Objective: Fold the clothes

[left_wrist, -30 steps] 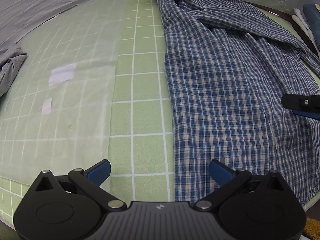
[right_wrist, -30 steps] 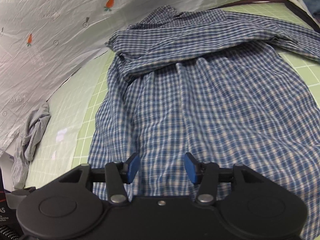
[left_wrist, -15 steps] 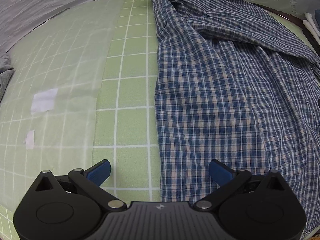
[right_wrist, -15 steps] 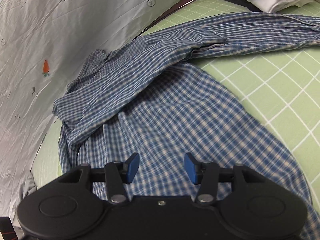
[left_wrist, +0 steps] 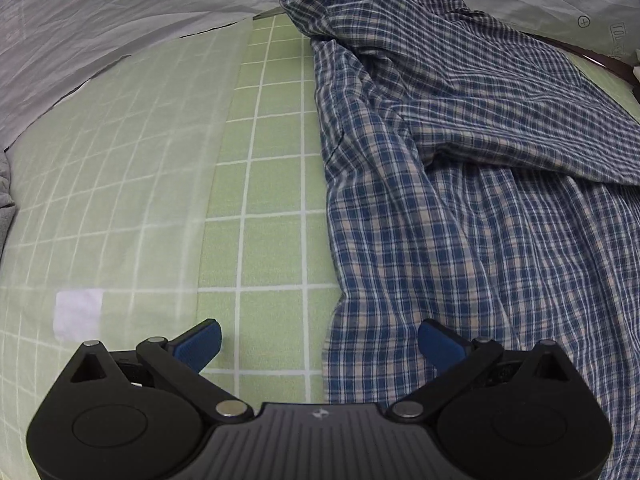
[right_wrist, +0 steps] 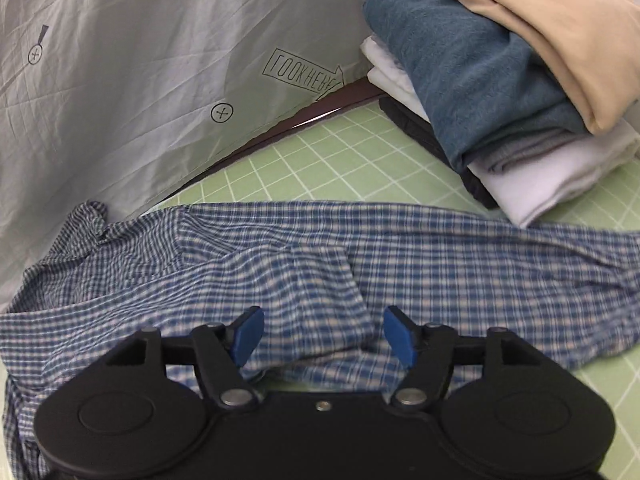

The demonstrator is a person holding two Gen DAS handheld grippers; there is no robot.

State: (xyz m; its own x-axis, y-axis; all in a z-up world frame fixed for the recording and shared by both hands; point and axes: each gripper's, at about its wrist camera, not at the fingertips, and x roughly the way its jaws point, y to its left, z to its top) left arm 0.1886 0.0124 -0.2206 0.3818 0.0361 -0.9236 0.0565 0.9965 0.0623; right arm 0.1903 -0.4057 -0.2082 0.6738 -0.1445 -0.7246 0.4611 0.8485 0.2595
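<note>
A blue-and-white plaid shirt (left_wrist: pixel 460 184) lies spread on the green grid mat (left_wrist: pixel 272 208), collar end far, a sleeve folded across its upper part. My left gripper (left_wrist: pixel 318 342) is open and empty, low over the shirt's left edge. In the right wrist view the shirt (right_wrist: pixel 280 264) lies rumpled with a sleeve stretched to the right. My right gripper (right_wrist: pixel 323 336) is open and empty just above the shirt's cloth near the sleeve.
A stack of folded clothes (right_wrist: pixel 492 92), tan, blue, grey and white, sits on the mat at the right. A wrinkled grey sheet (right_wrist: pixel 140 80) rises behind the mat. A translucent sheet (left_wrist: pixel 108 200) with a white tape patch (left_wrist: pixel 78 312) covers the mat's left part.
My left gripper has moved forward along the shirt's left edge toward the collar. My right gripper has swung right and forward toward the sleeve and the folded stack. Both stay open.
</note>
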